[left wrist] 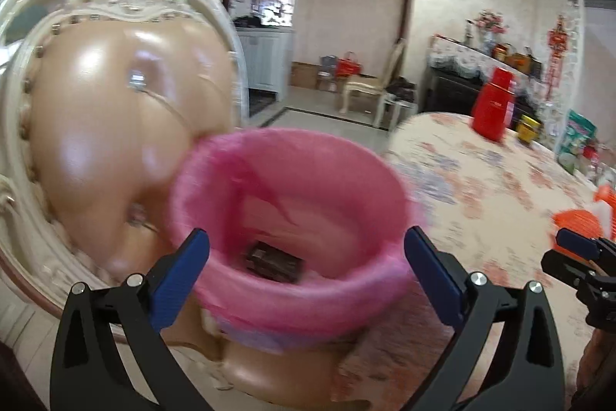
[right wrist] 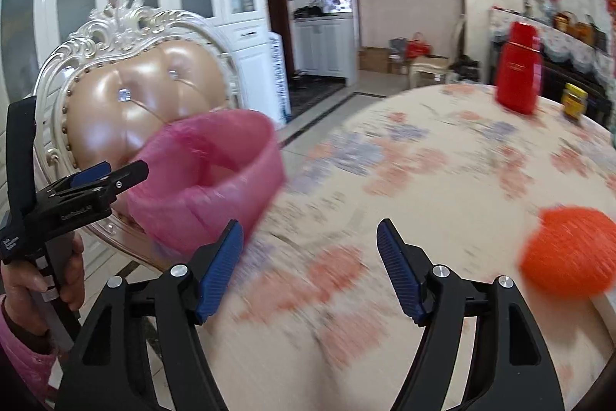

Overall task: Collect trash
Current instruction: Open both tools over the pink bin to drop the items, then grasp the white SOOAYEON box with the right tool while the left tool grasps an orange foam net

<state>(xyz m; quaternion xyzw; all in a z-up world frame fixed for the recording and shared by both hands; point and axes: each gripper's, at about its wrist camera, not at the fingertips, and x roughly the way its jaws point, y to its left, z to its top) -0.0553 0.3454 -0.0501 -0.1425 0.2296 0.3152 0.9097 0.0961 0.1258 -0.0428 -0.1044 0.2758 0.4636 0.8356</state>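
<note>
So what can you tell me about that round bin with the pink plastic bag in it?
The round bin lined with a pink plastic bag is open at the top, with the thin, see-through liner folded out over its rim. It appears to sit upright on the seat of the cream carved chair with tan padding, beside the table with the floral cloth. A small dark flat object lies at its bottom. The pictures are blurred, so finer details are unclear. No gripper touches it.
</note>
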